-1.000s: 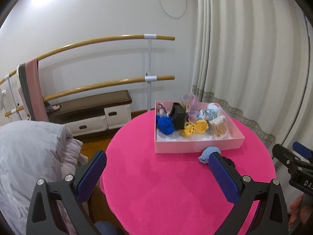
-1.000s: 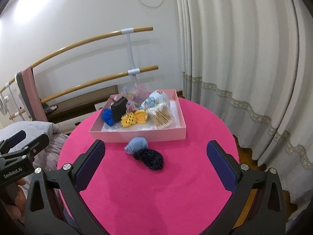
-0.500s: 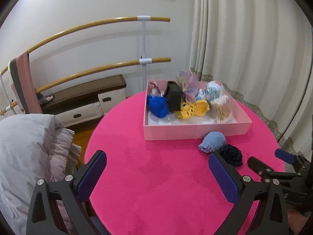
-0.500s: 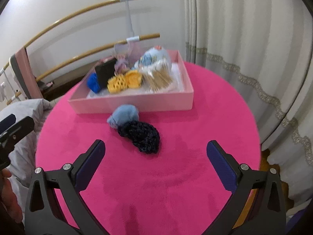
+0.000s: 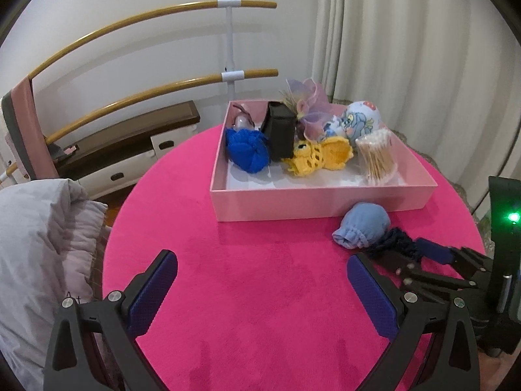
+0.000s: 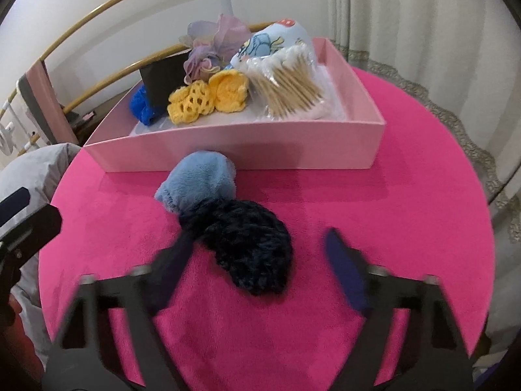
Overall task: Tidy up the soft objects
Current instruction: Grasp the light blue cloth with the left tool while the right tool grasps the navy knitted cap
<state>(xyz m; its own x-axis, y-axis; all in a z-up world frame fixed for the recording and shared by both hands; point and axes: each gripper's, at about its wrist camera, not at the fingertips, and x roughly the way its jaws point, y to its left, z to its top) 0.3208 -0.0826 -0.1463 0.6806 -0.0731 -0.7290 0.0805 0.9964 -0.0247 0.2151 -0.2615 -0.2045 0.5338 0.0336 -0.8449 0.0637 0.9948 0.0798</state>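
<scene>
A dark navy knitted piece (image 6: 250,247) lies on the round pink table (image 6: 407,215), touching a light blue soft pouch (image 6: 198,184) just behind it. My right gripper (image 6: 260,254) is open, with its fingers on either side of the navy piece. The same two pieces show in the left wrist view as the blue pouch (image 5: 363,229) and the navy piece (image 5: 395,244). My left gripper (image 5: 260,288) is open and empty over the table's near left. A pink box (image 5: 319,200) holds blue yarn (image 5: 247,150), yellow crochet pieces (image 5: 317,156) and other items.
The box also holds a black case (image 5: 280,133), a cotton swab pack (image 5: 377,159), a printed ball (image 5: 361,122) and a purple mesh puff (image 5: 307,104). A grey quilt (image 5: 39,244) lies left of the table. Curtains hang at the right; wooden rails stand behind.
My right gripper has moved forward and down to the navy piece, and its fingers have drawn closer around it. My left gripper has moved closer to the table.
</scene>
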